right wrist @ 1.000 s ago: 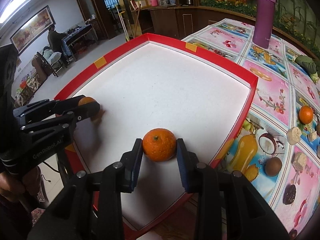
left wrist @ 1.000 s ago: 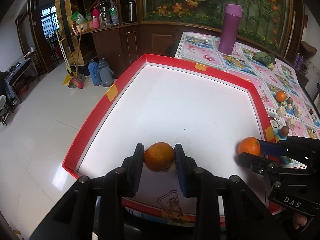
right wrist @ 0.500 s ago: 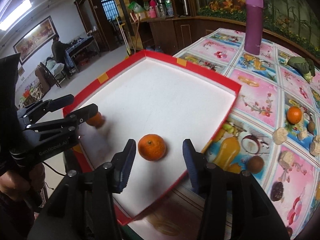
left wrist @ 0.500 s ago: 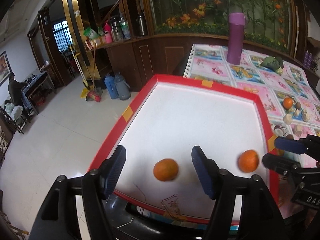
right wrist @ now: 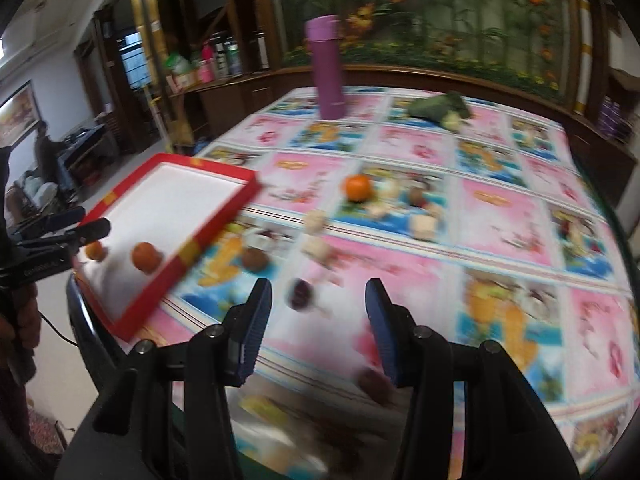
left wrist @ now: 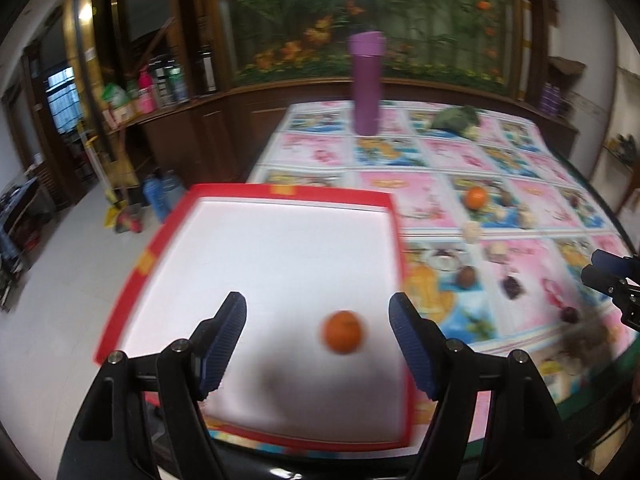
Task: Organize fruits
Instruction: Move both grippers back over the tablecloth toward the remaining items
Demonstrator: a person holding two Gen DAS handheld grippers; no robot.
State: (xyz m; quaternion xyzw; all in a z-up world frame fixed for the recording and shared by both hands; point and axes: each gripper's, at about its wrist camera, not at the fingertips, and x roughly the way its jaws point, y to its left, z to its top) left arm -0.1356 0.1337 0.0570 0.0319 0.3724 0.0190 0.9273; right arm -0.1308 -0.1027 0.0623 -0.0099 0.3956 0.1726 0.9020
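Note:
A red-rimmed white tray (left wrist: 288,191) lies on the table's left end. In the left wrist view one orange (left wrist: 343,332) lies in it near the front; my left gripper (left wrist: 318,344) is open above it, raised and empty. In the right wrist view two oranges (right wrist: 146,256) (right wrist: 96,250) lie in the tray (right wrist: 208,232). My right gripper (right wrist: 316,328) is open and empty over the tablecloth, right of the tray. A third orange (right wrist: 357,188) sits on the cloth further back; it also shows in the left wrist view (left wrist: 476,198).
A purple flask (left wrist: 366,84) stands at the table's far end beside a green vegetable (right wrist: 440,108). Small brown, dark and pale fruits (right wrist: 254,258) (right wrist: 300,294) (right wrist: 424,226) are scattered on the patterned cloth. The table edge is near at the front.
Both grippers opened, let go of their oranges in the tray and pulled back and up. The right gripper swung right, off the tray, over the tablecloth.

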